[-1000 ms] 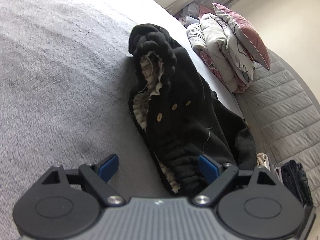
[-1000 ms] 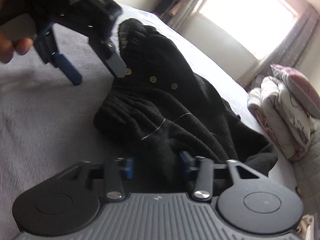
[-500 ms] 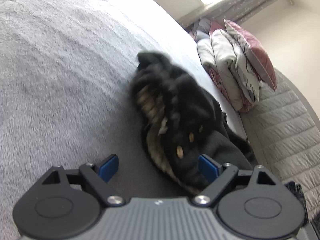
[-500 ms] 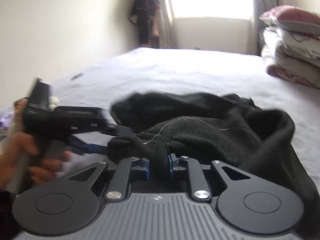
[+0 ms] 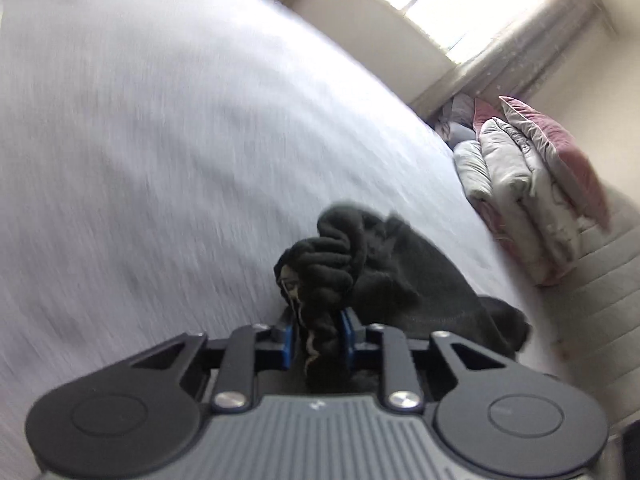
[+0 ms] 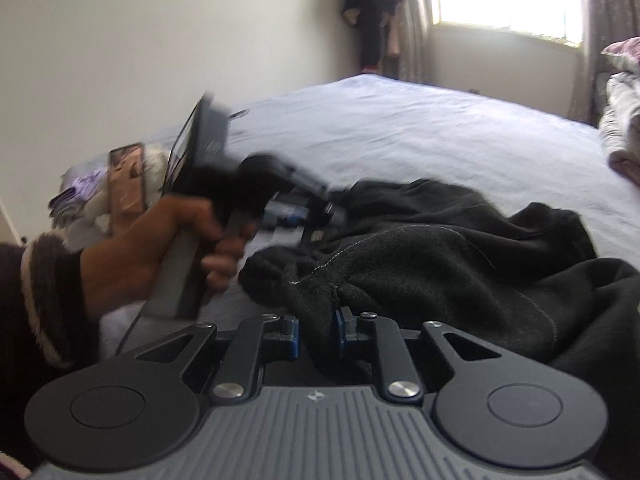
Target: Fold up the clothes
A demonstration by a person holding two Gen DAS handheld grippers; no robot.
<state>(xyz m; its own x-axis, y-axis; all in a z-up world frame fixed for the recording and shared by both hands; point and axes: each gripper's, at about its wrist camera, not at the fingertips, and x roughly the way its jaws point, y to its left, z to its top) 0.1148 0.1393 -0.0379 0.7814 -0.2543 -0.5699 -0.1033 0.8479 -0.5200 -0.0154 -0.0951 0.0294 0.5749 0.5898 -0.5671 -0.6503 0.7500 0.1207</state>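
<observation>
Left claw is closing on black garment (bunched) over bed.

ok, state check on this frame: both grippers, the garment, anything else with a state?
left gripper: jaws closing, pads pinching a bunched edge of the black garment
right gripper: shut on another edge of the garment
black garment: crumpled, unfolded, mostly lying on the bed
bedding stack: folded, piled by the headboard, pink pillow leaning on top

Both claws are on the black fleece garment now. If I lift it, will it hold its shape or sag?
Likely sag: the black fleece garment lies crumpled in soft folds on the bed. It looks thick and plush, so probably bulky rather than slippery. The left claw is closing on a bunched edge, so the rest may hang unevenly.
</observation>
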